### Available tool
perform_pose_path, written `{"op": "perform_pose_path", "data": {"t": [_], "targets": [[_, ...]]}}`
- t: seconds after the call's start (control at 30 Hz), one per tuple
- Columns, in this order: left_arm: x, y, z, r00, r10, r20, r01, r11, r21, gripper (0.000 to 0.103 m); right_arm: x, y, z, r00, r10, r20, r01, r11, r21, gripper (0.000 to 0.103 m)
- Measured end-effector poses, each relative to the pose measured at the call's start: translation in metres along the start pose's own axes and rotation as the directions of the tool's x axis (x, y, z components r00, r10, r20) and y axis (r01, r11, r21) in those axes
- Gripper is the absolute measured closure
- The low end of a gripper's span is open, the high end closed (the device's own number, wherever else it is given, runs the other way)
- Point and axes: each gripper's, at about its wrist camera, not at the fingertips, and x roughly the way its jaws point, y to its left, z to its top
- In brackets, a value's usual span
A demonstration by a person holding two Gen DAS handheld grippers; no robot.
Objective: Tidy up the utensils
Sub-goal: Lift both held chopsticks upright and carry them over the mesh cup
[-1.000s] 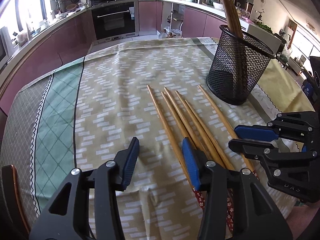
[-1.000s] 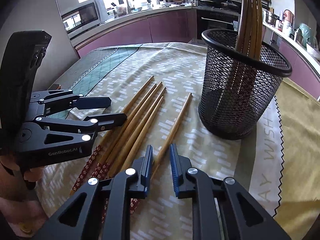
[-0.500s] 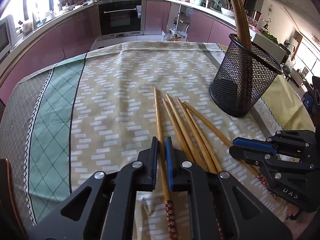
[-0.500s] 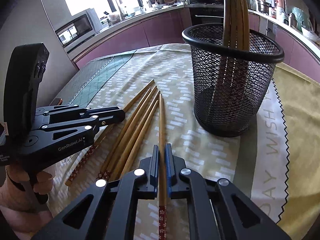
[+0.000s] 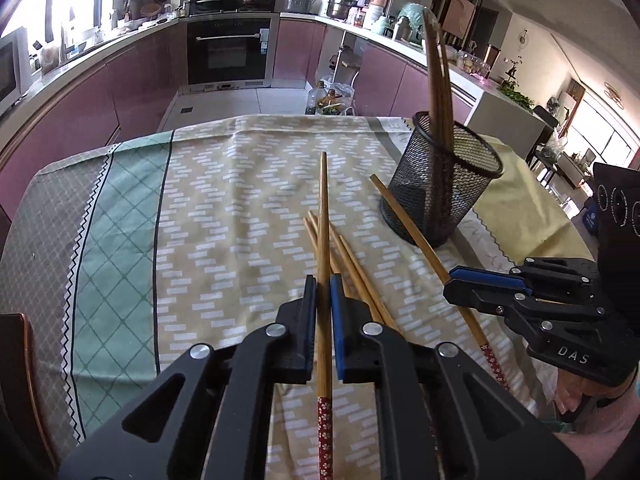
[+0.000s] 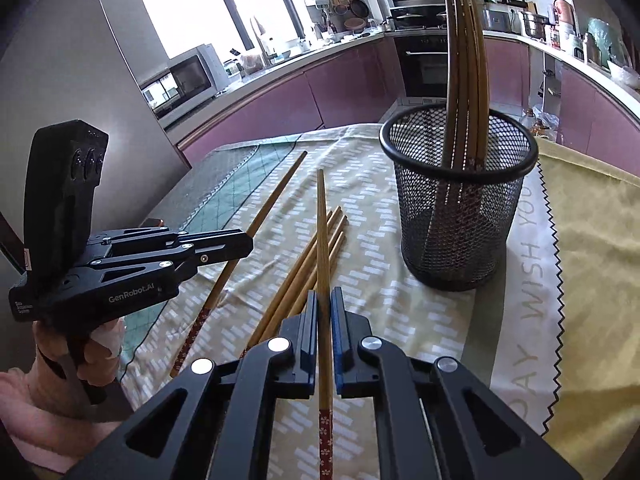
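My left gripper [image 5: 323, 286] is shut on a wooden chopstick [image 5: 324, 216] with a red patterned end, held above the tablecloth. My right gripper [image 6: 324, 300] is shut on another such chopstick [image 6: 322, 232], also lifted. Several more chopsticks [image 5: 352, 268] lie on the cloth between the grippers; they also show in the right wrist view [image 6: 316, 256]. A black mesh holder [image 6: 460, 208] stands at the right with several darker chopsticks [image 6: 464, 60] upright in it; it also shows in the left wrist view [image 5: 440, 188]. Each gripper shows in the other's view: the right gripper [image 5: 480, 284], the left gripper [image 6: 236, 246].
The table carries a beige patterned cloth [image 5: 224, 240] with a green checked band [image 5: 120, 232] at the left and a yellow cloth [image 6: 592, 240] at the right. Purple kitchen cabinets and an oven [image 5: 232, 52] stand beyond the table.
Both grippers have risen from the cloth, each lifting its chopstick clear of the pile. One second ago the left gripper was open and the right only partly shut.
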Motion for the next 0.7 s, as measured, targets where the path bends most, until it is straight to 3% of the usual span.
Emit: {"op": "perform_pose_path", "data": {"t": [0.47,0.7], "targets": [[-0.071,-0.03,0.024,0.982,-0.122,0.146,0.11,0.99,0.083,0.095,-0.05,-0.007,0.02,0.986,0.047,0.157,-0.049,0.999,0.007,0.097],[-0.085,-0.039,0.041,0.967,-0.167,0.191,0.151,0.984,0.099,0.096,-0.071,-0.018,0.034,0.972,0.034,0.232,-0.035,0.999,0.003,0.097]]}}
